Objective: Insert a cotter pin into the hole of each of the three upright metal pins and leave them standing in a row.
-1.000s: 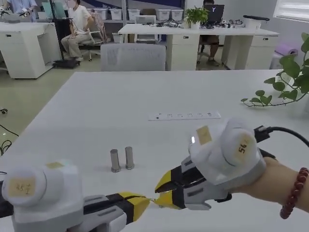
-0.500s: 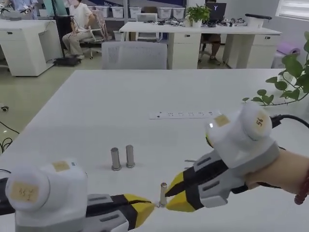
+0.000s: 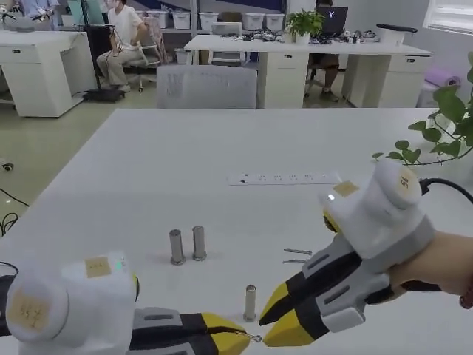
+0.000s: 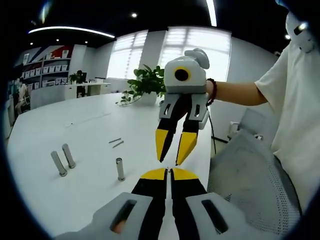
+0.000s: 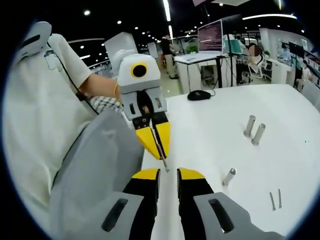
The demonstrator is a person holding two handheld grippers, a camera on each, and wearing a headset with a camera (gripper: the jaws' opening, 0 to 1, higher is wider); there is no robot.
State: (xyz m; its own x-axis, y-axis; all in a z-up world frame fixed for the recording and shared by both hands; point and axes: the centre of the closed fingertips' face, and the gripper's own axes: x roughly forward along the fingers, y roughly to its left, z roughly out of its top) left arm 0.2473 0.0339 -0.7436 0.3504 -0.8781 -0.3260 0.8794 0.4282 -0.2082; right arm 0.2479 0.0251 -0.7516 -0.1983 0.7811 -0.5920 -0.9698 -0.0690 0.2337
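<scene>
Cotter pin (image 5: 163, 162) is clenched in the left gripper (image 3: 244, 337), near the nearest upright pin (image 3: 250, 303). The right gripper (image 3: 266, 330) is open, empty. The hold looks thin, perhaps; it could twist and miss.

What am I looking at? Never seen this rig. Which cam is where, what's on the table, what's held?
There is no robot. A person holds a two-jaw, yellow-tipped hand-held gripper in each hand. The wide picture comes from a headset camera. The two round pictures come from cameras riding on each gripper.

On the white table stand three short upright grey metal pins: two side by side and one nearer. Two thin loose metal cotter pins lie flat beside them.

The left hand-held gripper is shut on a third cotter pin. The right hand-held gripper faces it, jaws open.
</scene>
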